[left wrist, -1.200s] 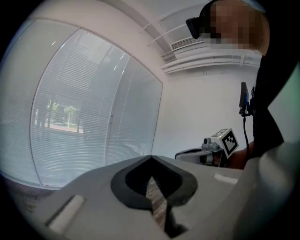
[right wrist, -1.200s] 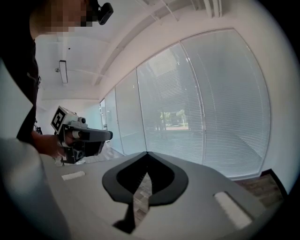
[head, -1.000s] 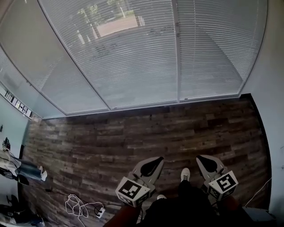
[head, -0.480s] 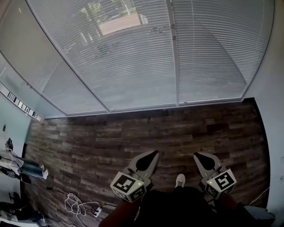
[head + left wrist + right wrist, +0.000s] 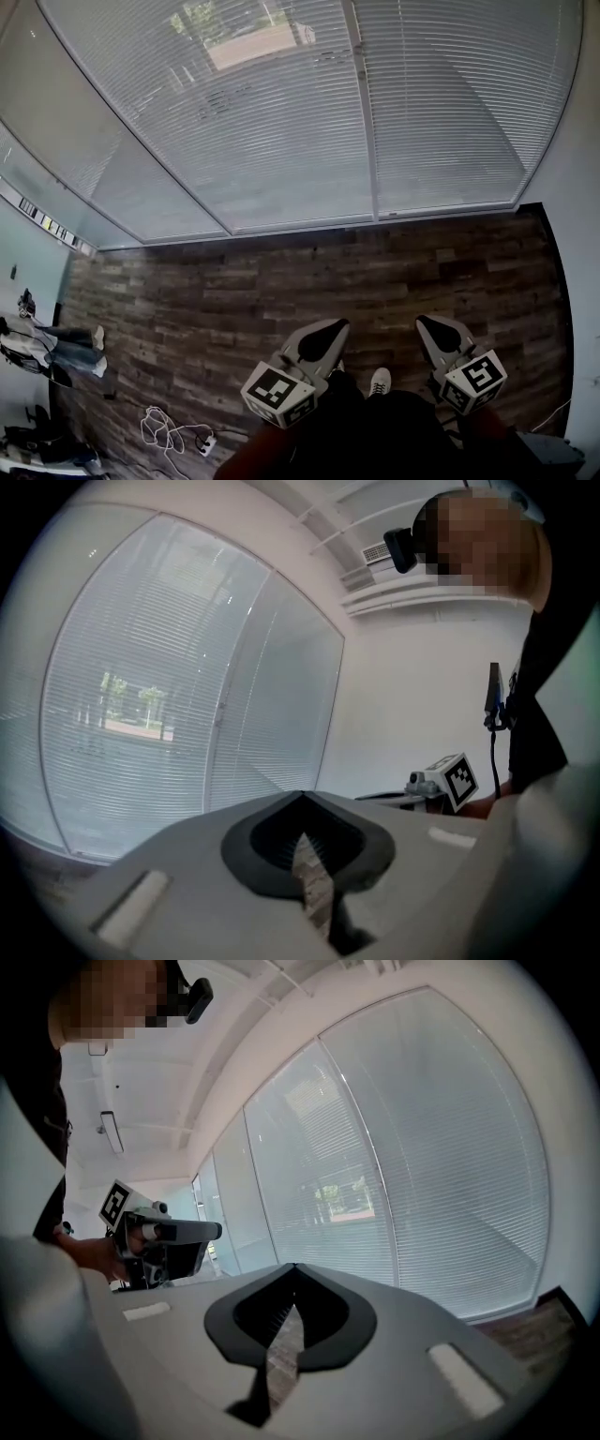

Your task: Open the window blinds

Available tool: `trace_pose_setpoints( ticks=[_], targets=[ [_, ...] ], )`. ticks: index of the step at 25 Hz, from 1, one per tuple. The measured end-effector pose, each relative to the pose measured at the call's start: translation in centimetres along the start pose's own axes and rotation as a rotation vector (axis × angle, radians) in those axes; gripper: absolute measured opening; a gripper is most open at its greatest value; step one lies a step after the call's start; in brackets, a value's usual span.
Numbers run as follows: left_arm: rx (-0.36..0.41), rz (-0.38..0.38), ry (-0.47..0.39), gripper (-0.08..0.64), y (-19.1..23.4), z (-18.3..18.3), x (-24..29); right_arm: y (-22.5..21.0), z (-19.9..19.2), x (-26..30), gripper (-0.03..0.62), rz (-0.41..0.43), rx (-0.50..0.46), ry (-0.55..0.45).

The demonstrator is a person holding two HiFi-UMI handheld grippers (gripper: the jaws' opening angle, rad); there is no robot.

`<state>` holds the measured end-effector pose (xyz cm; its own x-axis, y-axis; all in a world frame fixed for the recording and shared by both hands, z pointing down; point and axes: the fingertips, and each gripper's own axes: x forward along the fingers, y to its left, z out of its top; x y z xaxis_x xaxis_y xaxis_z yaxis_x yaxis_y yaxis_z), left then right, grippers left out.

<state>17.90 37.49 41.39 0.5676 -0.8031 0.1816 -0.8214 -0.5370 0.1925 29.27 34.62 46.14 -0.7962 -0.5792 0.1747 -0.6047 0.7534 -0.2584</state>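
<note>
White slatted blinds (image 5: pixel 281 122) hang lowered over the tall window panes, down to the floor line; trees and a building show faintly through them. They also fill the left gripper view (image 5: pixel 141 714) and the right gripper view (image 5: pixel 441 1166). My left gripper (image 5: pixel 323 336) and right gripper (image 5: pixel 433 328) are held side by side over the wooden floor, well short of the blinds and pointing at them. Both are shut with nothing between the jaws (image 5: pixel 302 803) (image 5: pixel 294 1274). Each gripper shows at the edge of the other's view: the right (image 5: pixel 450 780), the left (image 5: pixel 155 1237).
A vertical window post (image 5: pixel 366 141) divides the panes. A white wall (image 5: pixel 581 234) closes the right side and a glass partition (image 5: pixel 56 187) the left. A power strip with a white cable (image 5: pixel 173 433) lies on the floor at lower left. Another person's legs (image 5: pixel 70 342) show at far left.
The person has stepped toward the window and carried both grippers along; the white shoe between them has shifted. Both grippers stay shut and empty.
</note>
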Motion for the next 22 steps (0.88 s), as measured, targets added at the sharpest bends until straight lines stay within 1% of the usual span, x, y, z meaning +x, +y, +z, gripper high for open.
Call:
trace_pose_setpoints(
  ticks=[2,6,8,11,15,17,22],
  targets=[
    [-0.005,0.009,0.002,0.0,0.2,-0.2,-0.1,0.0,-0.5,0.1,0.026,0.005,0.018,0.012],
    [-0.025,0.032,0.014,0.0,1.4,-0.5,0.3,-0.5,0.3,0.9,0.026,0.003,-0.013,-0.008],
    [-0.018,0.024,0.018,0.0,1.9,-0.9,0.7,-1.1,-0.1,1.4,0.026,0.0,0.001,-0.002],
    [-0.026,-0.001,0.0,0.0,2.5,-0.6,1.5,-1.6,-0.3,1.8,0.026,-0.008,0.025,0.011],
    [-0.008,0.003,-0.008,0.0,3.8,0.1,2.7,-2.5,0.1,2.4,0.026,-0.032,-0.023,0.012],
    [-0.003,0.005,-0.006,0.0,4.4,0.5,3.2,-3.0,0.2,3.0,0.026,-0.039,-0.027,0.021],
    [-0.035,-0.008,0.007,0.0,5.8,-0.1,4.6,-4.4,-0.6,4.8,0.026,-0.051,0.0,0.026]
  ],
)
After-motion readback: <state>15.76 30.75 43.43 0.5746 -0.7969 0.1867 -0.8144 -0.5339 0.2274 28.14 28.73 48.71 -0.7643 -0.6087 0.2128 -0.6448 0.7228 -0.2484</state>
